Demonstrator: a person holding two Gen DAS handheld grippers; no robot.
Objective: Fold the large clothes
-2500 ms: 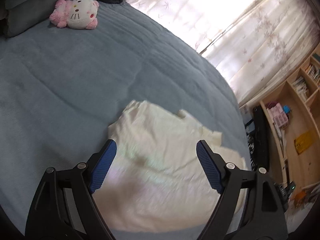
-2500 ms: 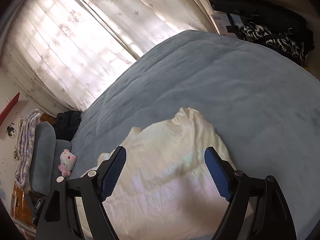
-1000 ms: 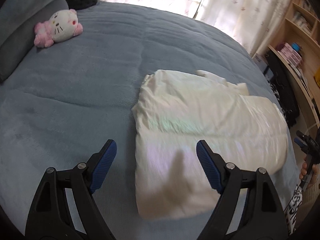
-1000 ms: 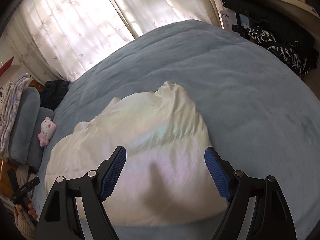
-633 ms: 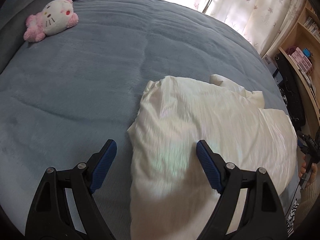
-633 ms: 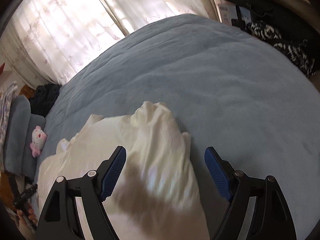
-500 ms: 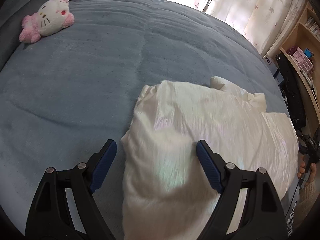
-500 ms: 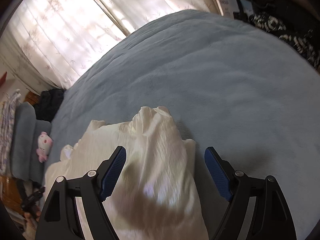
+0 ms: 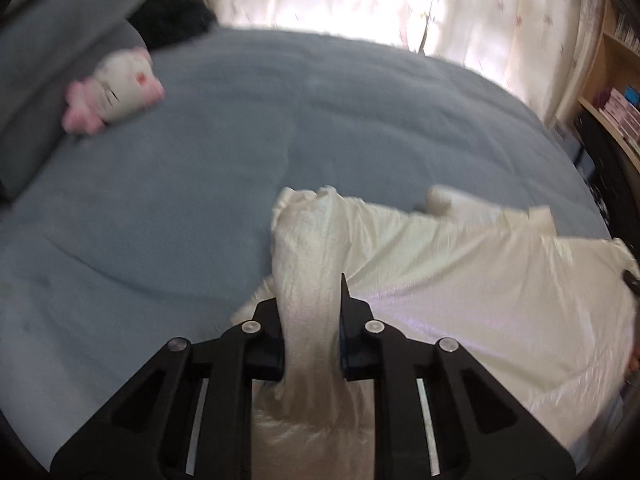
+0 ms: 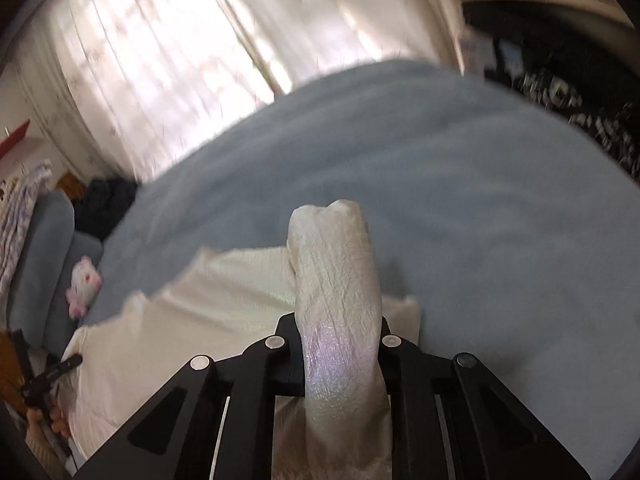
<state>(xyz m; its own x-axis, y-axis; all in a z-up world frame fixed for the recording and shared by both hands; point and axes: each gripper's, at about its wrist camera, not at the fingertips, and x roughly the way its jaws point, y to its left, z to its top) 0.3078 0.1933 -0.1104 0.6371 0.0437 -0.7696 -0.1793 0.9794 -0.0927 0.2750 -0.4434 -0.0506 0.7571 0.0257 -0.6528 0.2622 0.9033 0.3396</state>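
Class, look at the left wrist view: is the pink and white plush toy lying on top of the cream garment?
No: the plush toy lies far off beside the grey pillow, apart from the cream garment.

The cream garment point(image 9: 460, 292) is running off the frame at 5 o'clock; motion blur is smearing the curtains point(image 10: 160, 60) and plush toy point(image 9: 116, 92).

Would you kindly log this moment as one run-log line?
phase: grasp | left claw: shut on cream garment | right claw: shut on cream garment | surface: blue bed
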